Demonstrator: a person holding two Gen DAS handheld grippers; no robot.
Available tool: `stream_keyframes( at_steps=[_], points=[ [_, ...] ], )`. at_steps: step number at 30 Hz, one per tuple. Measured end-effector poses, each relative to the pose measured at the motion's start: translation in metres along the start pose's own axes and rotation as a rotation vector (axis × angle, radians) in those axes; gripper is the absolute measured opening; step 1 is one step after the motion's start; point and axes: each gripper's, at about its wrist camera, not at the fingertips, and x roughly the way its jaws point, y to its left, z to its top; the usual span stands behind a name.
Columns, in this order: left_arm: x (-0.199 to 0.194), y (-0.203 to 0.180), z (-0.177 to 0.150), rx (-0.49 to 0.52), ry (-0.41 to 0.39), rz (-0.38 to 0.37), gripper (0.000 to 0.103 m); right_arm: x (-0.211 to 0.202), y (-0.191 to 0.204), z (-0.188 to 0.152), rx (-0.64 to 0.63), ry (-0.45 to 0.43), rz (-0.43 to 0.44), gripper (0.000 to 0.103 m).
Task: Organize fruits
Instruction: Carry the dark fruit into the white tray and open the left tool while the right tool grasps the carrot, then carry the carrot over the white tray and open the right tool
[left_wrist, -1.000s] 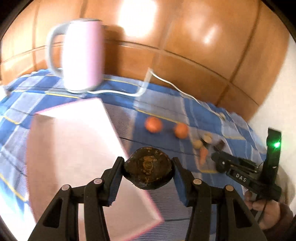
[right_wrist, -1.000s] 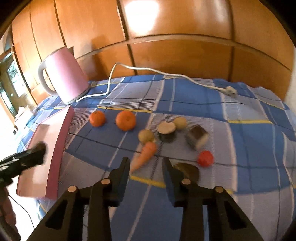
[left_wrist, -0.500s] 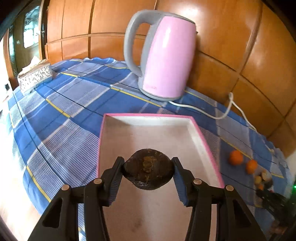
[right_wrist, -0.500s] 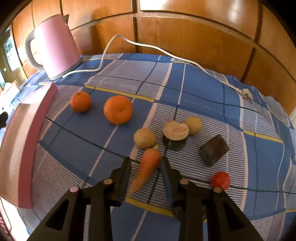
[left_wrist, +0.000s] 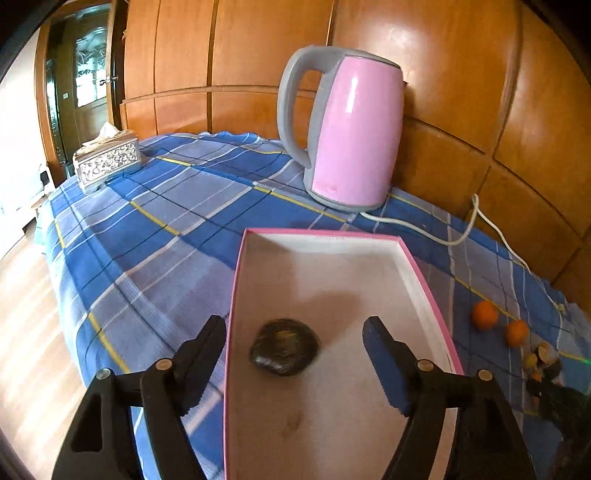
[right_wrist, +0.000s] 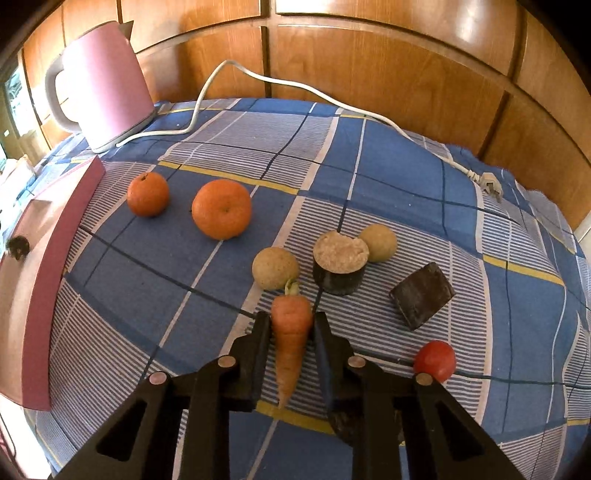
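Carrot (right_wrist: 291, 332) sits pinched between the closed right tongs (right_wrist: 290, 325). Left tongs (left_wrist: 295, 347), jaws just opened, stand apart around a dark fruit (left_wrist: 284, 347) lying in the pink tray (left_wrist: 424, 280). Beyond: checked blue cloth (left_wrist: 166, 229), pink kettle (left_wrist: 351, 133), wood-panelled wall (right_wrist: 388, 66).

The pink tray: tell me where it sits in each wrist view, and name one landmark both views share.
Left wrist view: the pink tray fills the lower centre, a dark round fruit lying in it.
Right wrist view: it runs along the left edge, seen from its side.
Shared landmark: the pink kettle by the wooden wall.
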Motion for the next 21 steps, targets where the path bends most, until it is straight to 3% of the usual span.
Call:
stream_keyframes(
  at_steps=[10,21],
  points=[
    [-0.034,-0.011,-0.038,0.019,-0.001,-0.007,0.085,-0.014,0.011,-0.008,-0.002,-0.039,0.051,0.022],
    [-0.047,0.01,-0.056,-0.058,0.019,-0.007,0.087,-0.039,0.047,-0.017,-0.052,-0.089,0.165,0.022]
  ],
)
